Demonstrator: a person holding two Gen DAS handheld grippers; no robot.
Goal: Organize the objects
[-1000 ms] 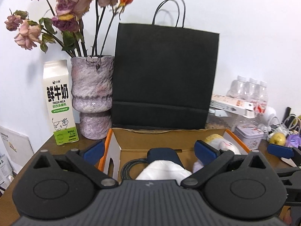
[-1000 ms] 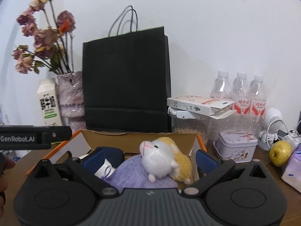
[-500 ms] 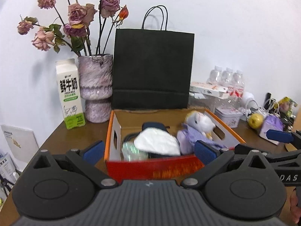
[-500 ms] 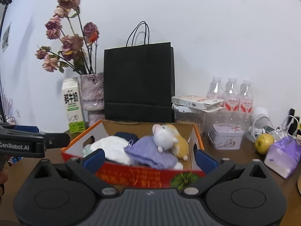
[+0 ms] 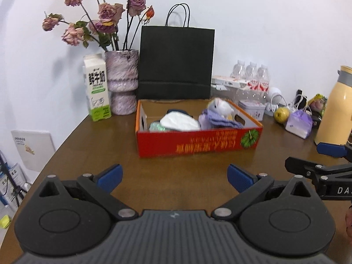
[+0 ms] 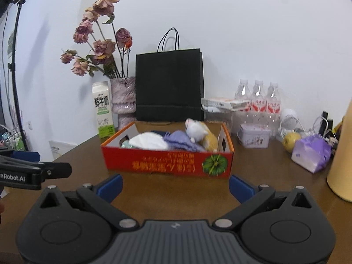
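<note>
A red cardboard box point(image 5: 198, 145) stands on the brown table point(image 5: 92, 145), also in the right wrist view point(image 6: 167, 165). Inside lie a white mask point(image 5: 179, 121), a purple knitted cloth point(image 5: 217, 121), a white-and-yellow plush toy point(image 6: 199, 132) and a dark item at the back. My left gripper point(image 5: 175, 177) is open and empty, well in front of the box. My right gripper point(image 6: 175, 188) is open and empty, just in front of the box, to the right of the left one.
Behind the box stand a black paper bag point(image 5: 176, 63), a vase of dried roses point(image 5: 123, 81) and a milk carton point(image 5: 96, 88). To the right are water bottles point(image 6: 257, 99), a tin point(image 6: 254, 135), a fruit point(image 6: 290, 140), a purple pack point(image 6: 312, 151) and a yellow flask point(image 5: 336, 107).
Both grippers have drawn back from over the box towards the front of the table. The whole box now shows ahead of them. Both stay open and empty.
</note>
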